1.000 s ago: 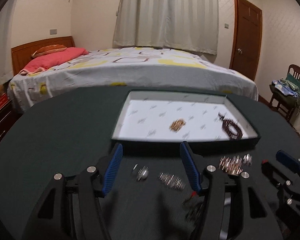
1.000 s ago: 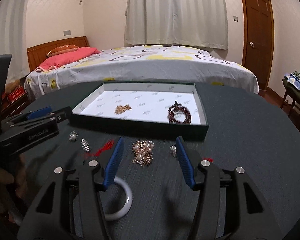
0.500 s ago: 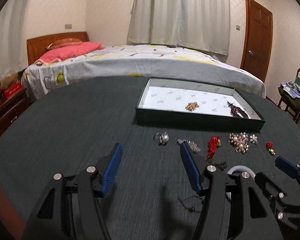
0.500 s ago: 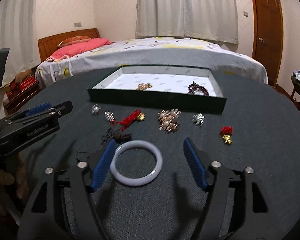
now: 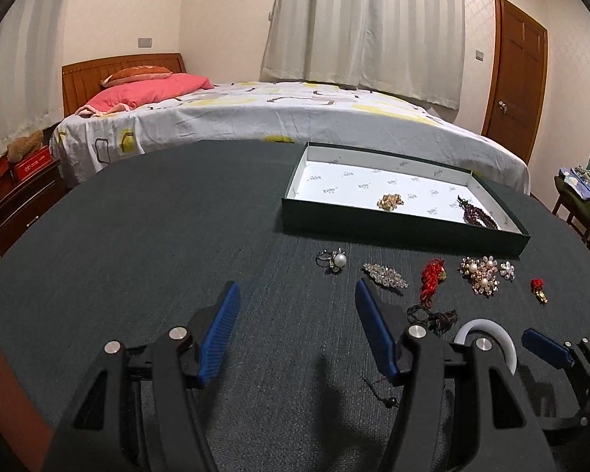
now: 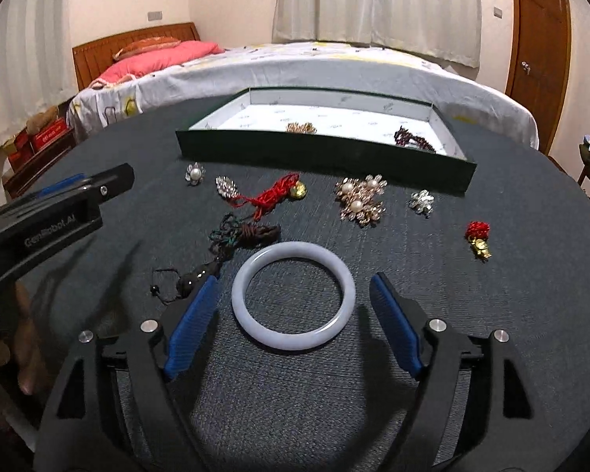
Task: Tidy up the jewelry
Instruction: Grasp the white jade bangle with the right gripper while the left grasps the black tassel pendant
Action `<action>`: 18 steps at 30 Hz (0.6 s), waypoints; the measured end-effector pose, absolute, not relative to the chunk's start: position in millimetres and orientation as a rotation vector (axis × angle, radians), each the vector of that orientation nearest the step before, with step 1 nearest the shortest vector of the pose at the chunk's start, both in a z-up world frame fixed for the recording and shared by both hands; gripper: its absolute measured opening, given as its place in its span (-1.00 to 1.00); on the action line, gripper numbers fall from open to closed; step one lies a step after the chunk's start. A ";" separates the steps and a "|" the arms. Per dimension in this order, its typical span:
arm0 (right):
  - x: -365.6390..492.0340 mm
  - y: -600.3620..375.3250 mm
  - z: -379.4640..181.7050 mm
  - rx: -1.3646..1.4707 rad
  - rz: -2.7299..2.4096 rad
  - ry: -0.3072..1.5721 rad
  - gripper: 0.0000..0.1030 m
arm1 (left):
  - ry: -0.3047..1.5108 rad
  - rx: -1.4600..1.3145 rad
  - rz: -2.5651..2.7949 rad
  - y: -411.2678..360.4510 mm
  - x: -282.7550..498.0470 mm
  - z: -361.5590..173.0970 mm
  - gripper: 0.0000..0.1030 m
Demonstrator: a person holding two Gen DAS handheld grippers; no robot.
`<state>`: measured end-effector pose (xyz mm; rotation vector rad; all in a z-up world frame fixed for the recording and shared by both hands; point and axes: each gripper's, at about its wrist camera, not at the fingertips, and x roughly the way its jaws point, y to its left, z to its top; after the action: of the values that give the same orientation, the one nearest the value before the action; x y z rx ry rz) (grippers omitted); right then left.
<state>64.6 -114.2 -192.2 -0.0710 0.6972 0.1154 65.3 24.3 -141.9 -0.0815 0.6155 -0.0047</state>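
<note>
A white bangle lies flat on the dark tabletop between the pads of my right gripper. The jaws are opening and the pads stand clear of the bangle on both sides. My left gripper is open over bare tabletop with nothing between its fingers. In front of it lie a pearl ring, a crystal brooch, a red cord charm and a pearl cluster brooch. The green box behind them holds a gold piece and a dark red bead bracelet.
A dark cord necklace lies just left of the bangle, its end by my right gripper's left finger. A small crystal flower and a small red charm lie to the right. A bed stands beyond the table's far edge.
My right gripper has come down towards the table and widened its jaws, which now flank the white bangle. My left gripper drew back from the box, then held still.
</note>
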 end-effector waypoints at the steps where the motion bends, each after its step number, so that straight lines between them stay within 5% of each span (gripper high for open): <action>1: 65.8 -113.4 -193.9 -0.073 0.112 0.705 0.51 | 0.617 -0.080 -0.006 24.8 65.4 -142.8 0.16; 5: 70.4 -113.0 -196.9 -0.082 0.107 0.737 0.50 | 0.631 -0.076 -0.006 24.8 66.4 -146.3 0.16; 7: 71.8 -113.1 -198.6 -0.090 0.106 0.748 0.34 | 0.636 -0.077 -0.006 24.8 66.4 -147.9 0.16; 18: 68.9 -143.4 -187.1 -0.039 0.076 0.722 0.33 | 0.668 -0.075 -0.055 14.6 63.7 -153.5 0.17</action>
<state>68.9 -143.4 -187.1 -0.0386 0.7220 0.0755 63.7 14.6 -153.5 -0.0750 0.6676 -0.0547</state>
